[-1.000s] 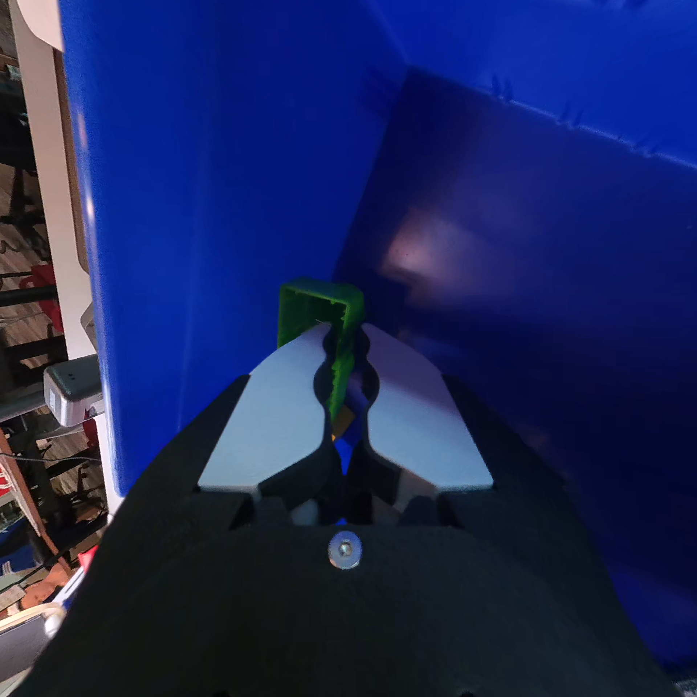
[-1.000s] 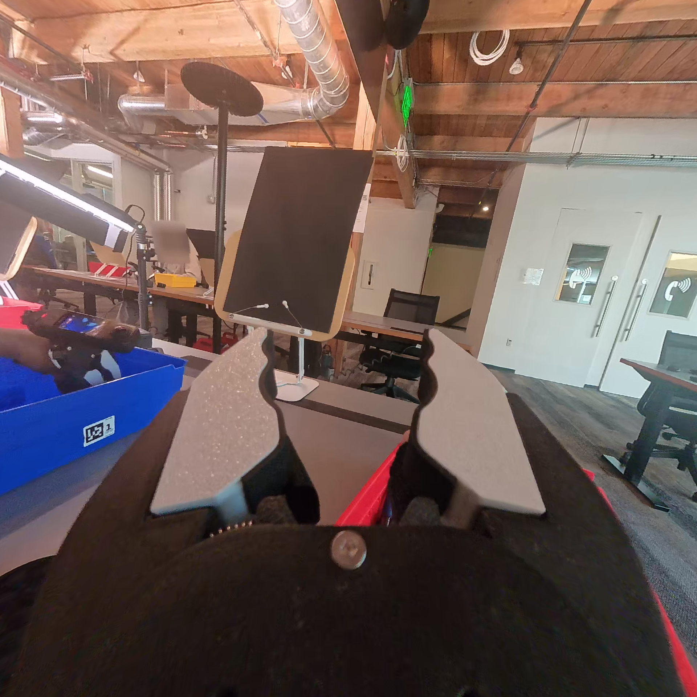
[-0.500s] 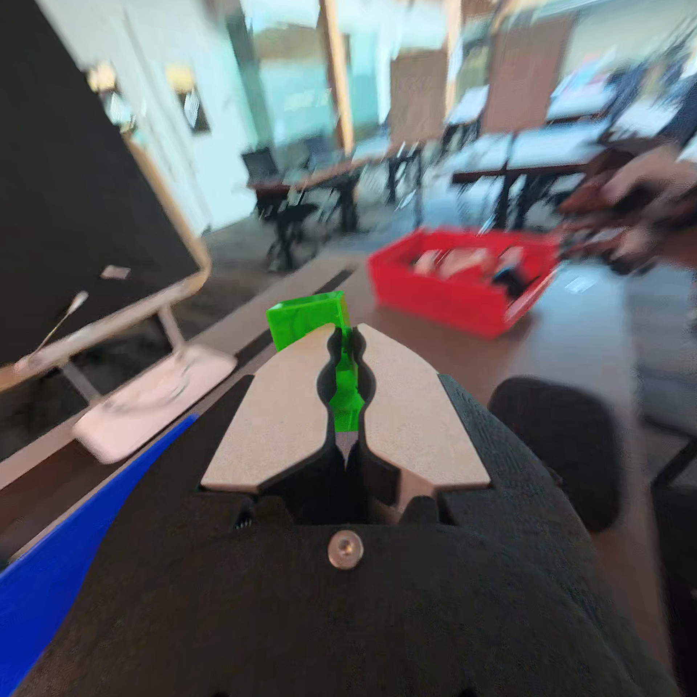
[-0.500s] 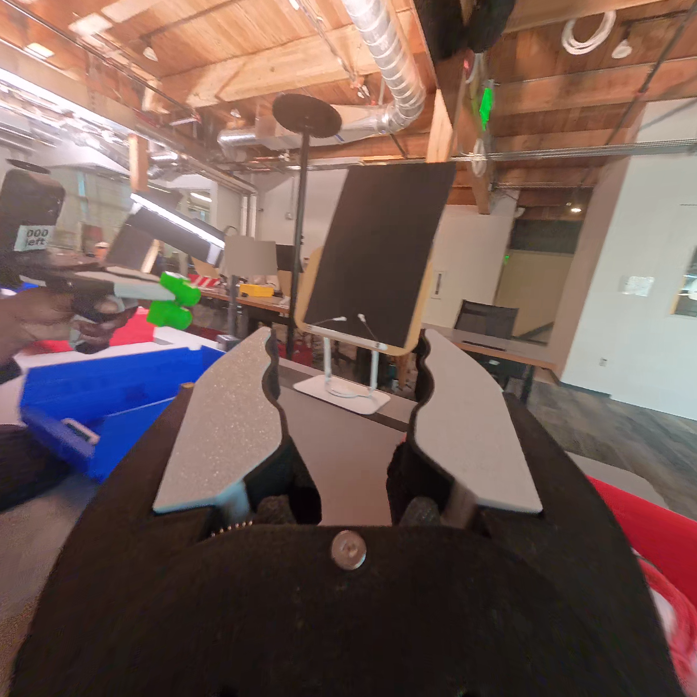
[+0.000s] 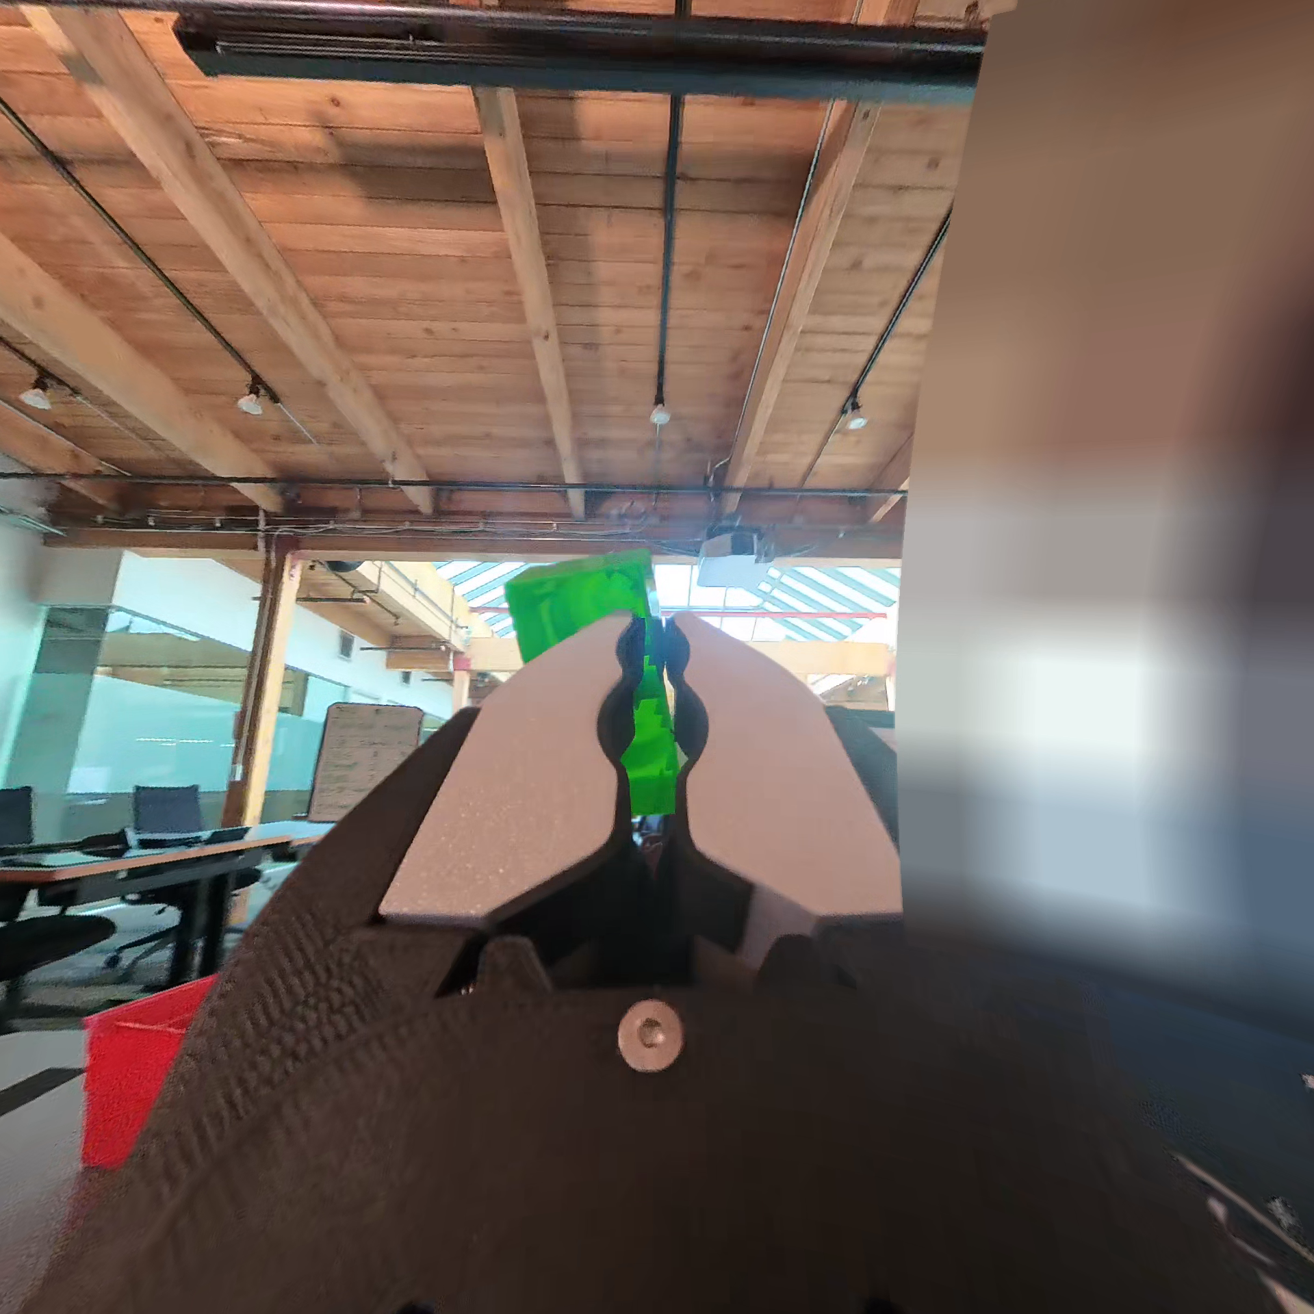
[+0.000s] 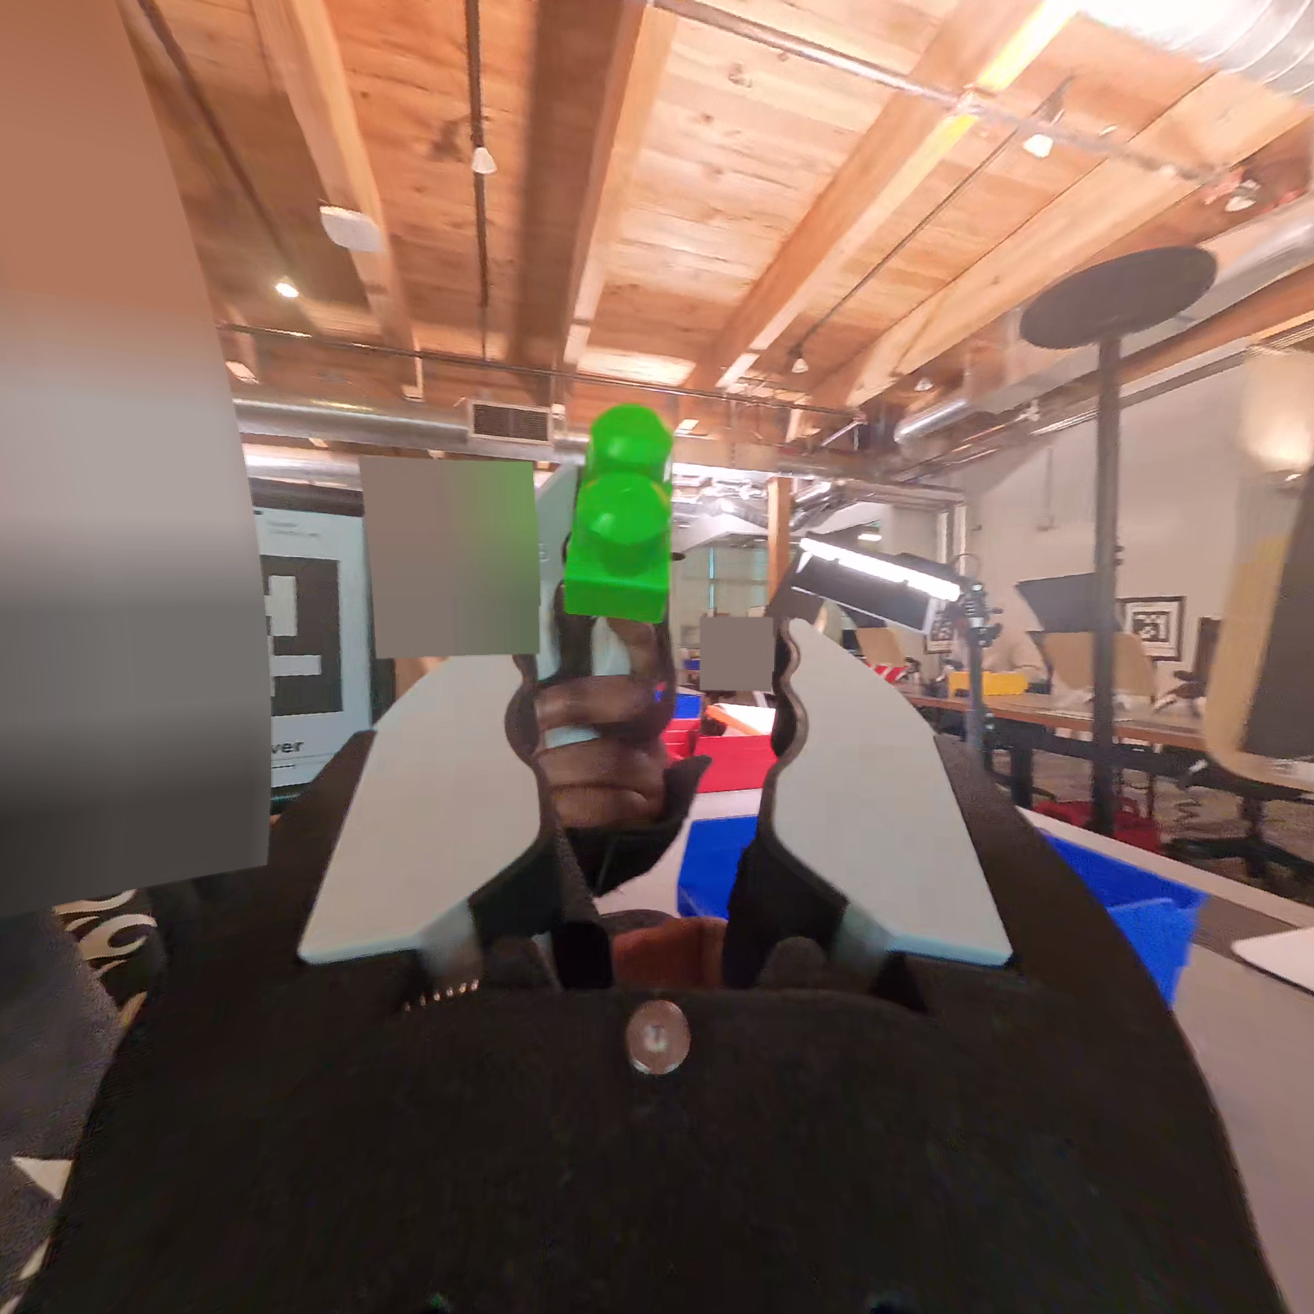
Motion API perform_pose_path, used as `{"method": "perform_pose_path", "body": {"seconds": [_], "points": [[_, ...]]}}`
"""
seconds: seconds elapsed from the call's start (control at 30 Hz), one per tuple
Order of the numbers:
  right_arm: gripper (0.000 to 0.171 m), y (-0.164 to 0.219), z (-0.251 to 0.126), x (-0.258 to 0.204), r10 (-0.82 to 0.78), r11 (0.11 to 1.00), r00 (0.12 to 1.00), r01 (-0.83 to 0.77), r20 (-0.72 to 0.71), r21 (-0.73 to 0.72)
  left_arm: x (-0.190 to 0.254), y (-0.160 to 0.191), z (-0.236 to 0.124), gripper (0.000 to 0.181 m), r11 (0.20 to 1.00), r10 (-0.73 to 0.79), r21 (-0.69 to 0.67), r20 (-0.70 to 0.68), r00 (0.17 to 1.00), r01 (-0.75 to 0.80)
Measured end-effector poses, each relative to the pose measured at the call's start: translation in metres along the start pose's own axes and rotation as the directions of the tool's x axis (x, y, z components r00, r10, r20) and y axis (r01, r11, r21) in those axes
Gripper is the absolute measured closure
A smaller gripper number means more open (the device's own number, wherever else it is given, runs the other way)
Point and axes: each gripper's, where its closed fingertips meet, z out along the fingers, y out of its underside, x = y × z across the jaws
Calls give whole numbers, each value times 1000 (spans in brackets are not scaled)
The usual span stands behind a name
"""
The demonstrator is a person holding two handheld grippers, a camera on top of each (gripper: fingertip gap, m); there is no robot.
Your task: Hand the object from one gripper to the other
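My left gripper (image 5: pixel 650 633) points up toward a ceiling of wooden planks and beams (image 5: pixel 441 234), its jaws pinching a bright green plastic block (image 5: pixel 579 601). The block is glossy and box-shaped; one thin wall of it sits between the wavy inner edges of the matte grey fingers (image 5: pixel 519 775), and the rest sticks out past the tips to the left. The gripper's body is black with a rough, printed grain and a steel screw (image 5: pixel 648 1032) at its centre.

From the right gripper (image 6: pixel 654 643) I see the same block (image 6: pixel 618 526) from the other side: two round studs stacked on a rectangular base, held up in the air ahead of and above my spread, empty jaws. A hand (image 6: pixel 604 739) grips the left tool's handle right between my fingertips.

Low on the left in the left view is a red bin (image 5: pixel 124 1081), with desks and office chairs (image 5: pixel 43 938) behind it. In the right view a blue bin (image 6: pixel 1116 903) sits on the grey worktop (image 6: pixel 1244 1010) to my right, near a black round-topped stand (image 6: pixel 1106 498) and a lit lamp bar (image 6: pixel 874 576). A white board with a black square marker (image 6: pixel 302 597) stands on the left; it carries some printed writing.
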Motion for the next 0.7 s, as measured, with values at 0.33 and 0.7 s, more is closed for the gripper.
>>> {"method": "perform_pose_path", "body": {"seconds": [0.33, 0.7], "points": [[119, 4, 7, -13, -34, 999, 998, 33, -44, -10, 6, 28, 5, 177, 998, -60, 6, -1, 998, 60], [137, -8, -8, -9, -53, 994, 998, 57, 44, -92, 1, 33, -7, 155, 961, 95, -259, -30, 995, -99]]}}
